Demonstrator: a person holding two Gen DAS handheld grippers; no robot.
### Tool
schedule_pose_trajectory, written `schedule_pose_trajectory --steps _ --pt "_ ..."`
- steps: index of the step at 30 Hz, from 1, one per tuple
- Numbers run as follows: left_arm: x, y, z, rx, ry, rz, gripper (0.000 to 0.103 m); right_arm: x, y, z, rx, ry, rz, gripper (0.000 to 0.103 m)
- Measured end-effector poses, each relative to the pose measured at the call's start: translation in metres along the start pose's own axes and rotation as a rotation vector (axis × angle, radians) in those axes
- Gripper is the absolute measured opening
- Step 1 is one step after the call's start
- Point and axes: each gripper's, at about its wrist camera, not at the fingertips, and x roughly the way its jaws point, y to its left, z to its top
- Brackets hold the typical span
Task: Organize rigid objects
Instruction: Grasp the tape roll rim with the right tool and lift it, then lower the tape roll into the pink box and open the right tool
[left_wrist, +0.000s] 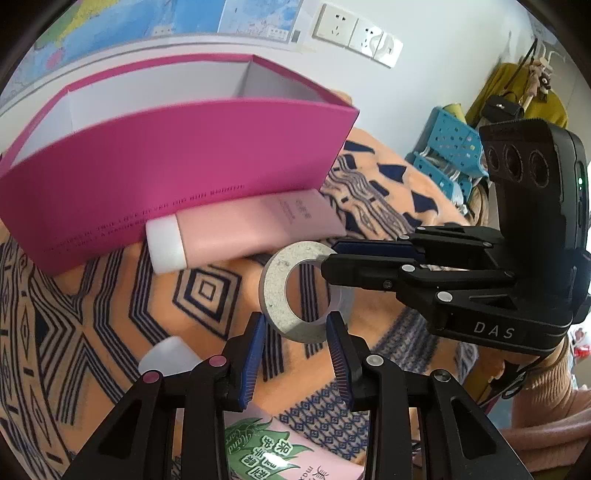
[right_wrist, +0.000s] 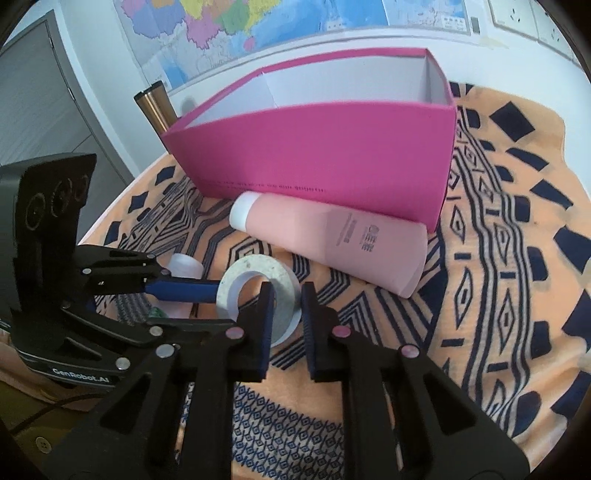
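One roll of tape, grey-sided and tilted up off the patterned orange cloth, and both tools are on it. The left tool has its blue pads spread either side of the roll's near rim; whether they press it is hard to say from the left wrist view. In the right wrist view the right tool straddles the ring wall, one finger through the hole, one outside, with a gap showing, so a firm pinch can't be confirmed.

One magenta box stands open behind, and its floor is hidden by the front wall. One pink tube with a white cap lies along its base, touching it.

A second tube with green print is cut off by the frame bottom, under the left tool. A small white cap-like piece sits half hidden behind the left tool's linkage; what it is stays unclear. One copper-coloured cylinder pokes up behind the box, lower part hidden.
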Motion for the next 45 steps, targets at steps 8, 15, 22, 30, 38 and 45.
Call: schedule_pose_trajectory --steps 8,15,22,30,38,45 --pt "-0.02 -0.005 0.019 0.028 -0.068 -0.001 0.034 -0.023 0.003 0.017 -0.031 -0.059 -0.017 0.017" --pt "-0.038 -0.009 0.051 0.07 -0.143 0.042 0.034 -0.037 0.008 0.051 -0.093 -0.12 -0.041 0.017" --pt "-0.045 -0.006 0.086 0.089 -0.193 0.089 0.034 -0.044 0.001 0.087 -0.117 -0.171 -0.047 0.017" --pt "-0.036 0.01 0.123 0.071 -0.198 0.116 0.034 -0.038 -0.009 0.122 -0.131 -0.183 -0.08 0.017" --pt "-0.013 0.03 0.142 0.024 -0.144 0.12 0.034 -0.01 -0.028 0.138 -0.091 -0.136 -0.089 0.017" --pt "0.003 0.037 0.147 0.01 -0.1 0.134 0.034 0.016 -0.042 0.142 -0.052 -0.074 -0.103 0.017"
